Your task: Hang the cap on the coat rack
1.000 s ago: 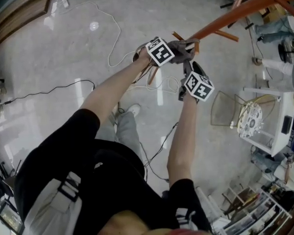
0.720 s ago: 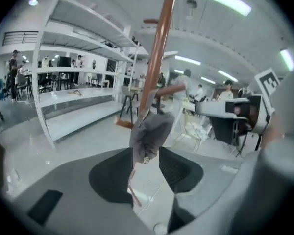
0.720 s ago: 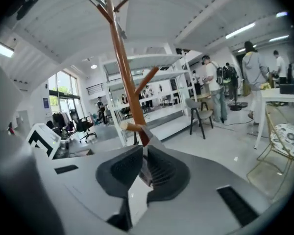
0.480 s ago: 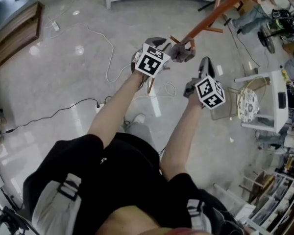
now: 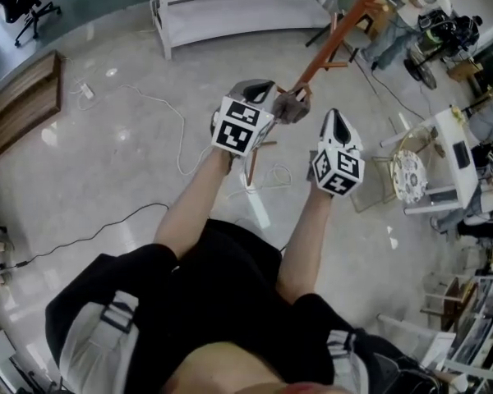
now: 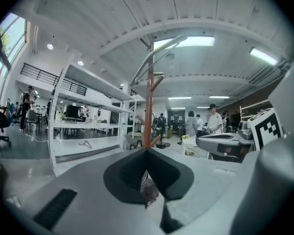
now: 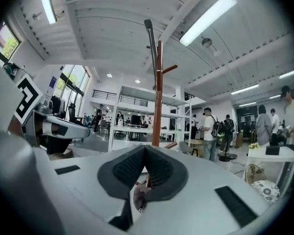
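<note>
The grey cap [image 5: 291, 106] sits on the top of the orange coat rack [image 5: 338, 31], whose pole runs away to the upper right in the head view. My left gripper [image 5: 261, 87] is just left of the cap, shut and empty. My right gripper [image 5: 334, 118] is a little to the cap's right, apart from it, also shut with nothing held. In the left gripper view the closed jaws [image 6: 147, 152] point at the rack pole [image 6: 150, 102], with a grey curved cap edge [image 6: 159, 53] on top. The right gripper view shows shut jaws [image 7: 145, 149] below the pole [image 7: 158, 97].
A white shelf unit [image 5: 230, 6] stands behind the rack. Cables [image 5: 181, 113] trail across the shiny floor. A white table [image 5: 456, 150] and a wire chair [image 5: 370, 189] are at the right. Several people [image 7: 208, 131] stand in the background.
Both grippers were at the cap a second ago. They have let it go, drawn back from it, the right one first, and shut. The cap stays on the rack.
</note>
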`<control>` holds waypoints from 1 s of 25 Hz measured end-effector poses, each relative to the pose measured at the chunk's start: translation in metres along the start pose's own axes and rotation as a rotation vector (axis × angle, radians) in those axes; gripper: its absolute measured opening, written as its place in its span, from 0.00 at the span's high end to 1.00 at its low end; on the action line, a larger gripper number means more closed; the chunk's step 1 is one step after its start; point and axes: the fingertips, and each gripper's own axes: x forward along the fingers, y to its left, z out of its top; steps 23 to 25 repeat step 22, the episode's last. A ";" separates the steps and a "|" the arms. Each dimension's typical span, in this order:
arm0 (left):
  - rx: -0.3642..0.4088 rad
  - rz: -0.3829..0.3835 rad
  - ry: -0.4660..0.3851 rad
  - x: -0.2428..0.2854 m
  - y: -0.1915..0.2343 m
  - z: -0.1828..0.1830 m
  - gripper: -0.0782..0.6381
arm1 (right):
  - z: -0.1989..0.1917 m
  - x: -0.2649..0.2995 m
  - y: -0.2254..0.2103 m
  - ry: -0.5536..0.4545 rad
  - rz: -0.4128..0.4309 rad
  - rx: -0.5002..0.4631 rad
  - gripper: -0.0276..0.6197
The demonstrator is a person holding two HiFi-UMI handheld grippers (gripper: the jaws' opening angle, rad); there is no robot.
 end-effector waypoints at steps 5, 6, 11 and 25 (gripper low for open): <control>0.004 -0.005 -0.014 -0.003 -0.001 0.004 0.89 | 0.002 0.000 0.010 0.002 0.009 -0.022 0.96; 0.002 -0.003 -0.016 -0.003 -0.001 0.003 0.89 | 0.003 0.000 0.012 0.000 0.010 -0.025 0.96; -0.025 0.015 -0.037 -0.001 -0.001 0.000 0.89 | 0.003 -0.004 0.012 -0.007 0.007 -0.048 0.96; -0.046 0.053 -0.007 0.002 0.005 -0.026 0.89 | -0.012 -0.005 0.009 0.013 0.024 -0.007 0.96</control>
